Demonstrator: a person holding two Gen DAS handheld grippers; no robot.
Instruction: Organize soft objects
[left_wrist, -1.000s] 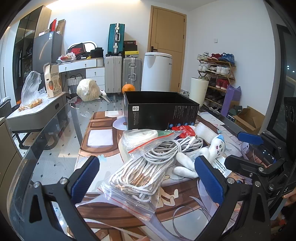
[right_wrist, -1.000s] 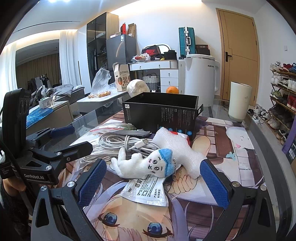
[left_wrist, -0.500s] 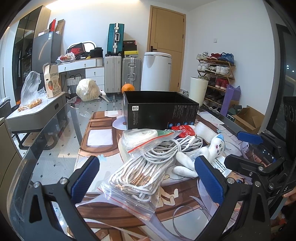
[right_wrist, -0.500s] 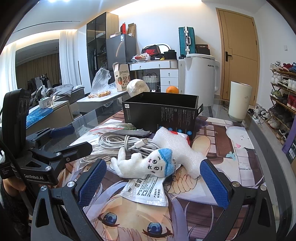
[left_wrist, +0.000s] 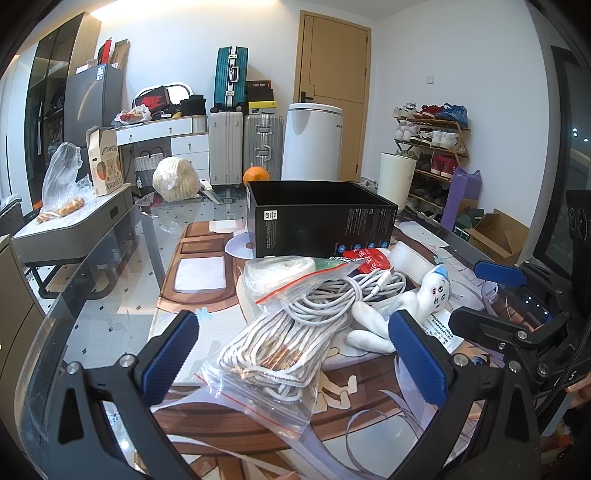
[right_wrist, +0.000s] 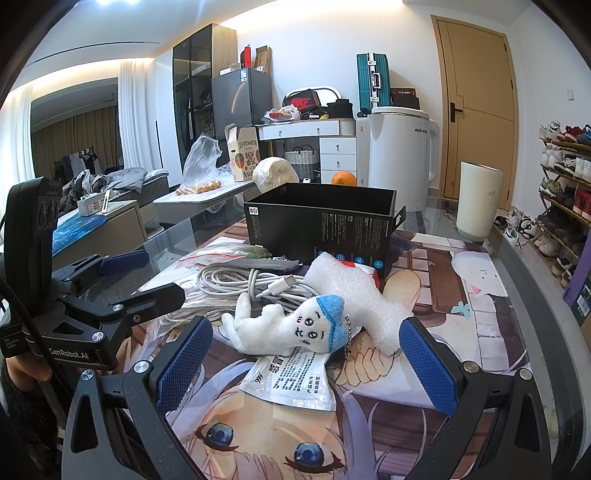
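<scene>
**2 open grippers poised over a heap of soft goods**

We hold 2 black two-finger grippers with blue ribbed pads above a glass table (left_wrist: 110, 302) covered by a printed cartoon mat (right_wrist: 280, 439). Our left gripper (left_wrist: 295, 360) has its jaws spread wide and grips nothing; below and between its fingers lies a clear zip bag of white braided rope (left_wrist: 273, 354). Touching that bag's far side is a loose coil of white charging cable (left_wrist: 332, 295). Our right gripper (right_wrist: 306, 363) is likewise spread wide and empty. Between its fingers lies a small white plush doll with a blue cap and a stitched face (right_wrist: 295, 325), resting on its side on a white printed sachet (right_wrist: 291, 380), a ball chain trailing from its head. A white foam sheet (right_wrist: 351, 295) lies just behind the doll, touching it, with a red packet (left_wrist: 365, 256) partly showing at the foam's far edge. Behind the heap stands an open black cardboard box (right_wrist: 321, 225), upright; we cannot see its floor. An orange (right_wrist: 343, 178) shows beyond the box. From the right wrist view the left gripper appears at the left edge, held by a hand (right_wrist: 22, 369).
</scene>
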